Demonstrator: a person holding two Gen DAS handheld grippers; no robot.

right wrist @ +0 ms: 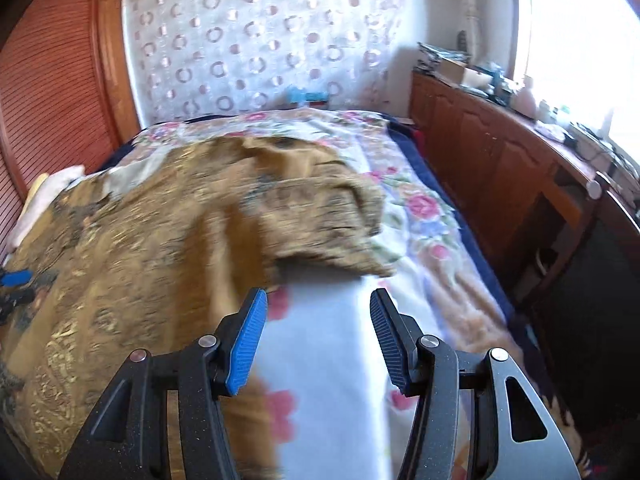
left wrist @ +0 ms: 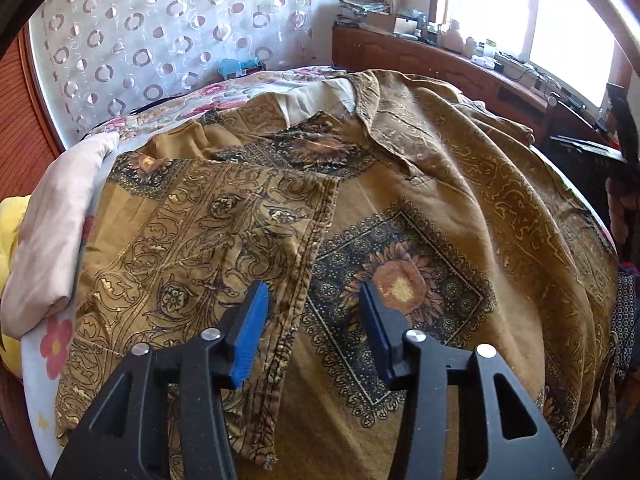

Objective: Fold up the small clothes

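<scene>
Sunlit bedroom, bed with a floral bedspread (right wrist: 424,216) under my rig. My left tongs (left wrist: 314,300) stand released just above the mustard printed garment (left wrist: 420,208), nothing between the blue pads; a folded-over panel's hem runs beneath the left finger (left wrist: 250,328). My right tongs (right wrist: 318,308) are released too, empty, over bare bedspread just beside the garment's blurred edge. That garment lies spread across the bed, one sleeve (right wrist: 332,216) reaching toward the wooden cabinet (right wrist: 500,160) under the window. A spotted curtain (left wrist: 160,32) hangs behind.
</scene>
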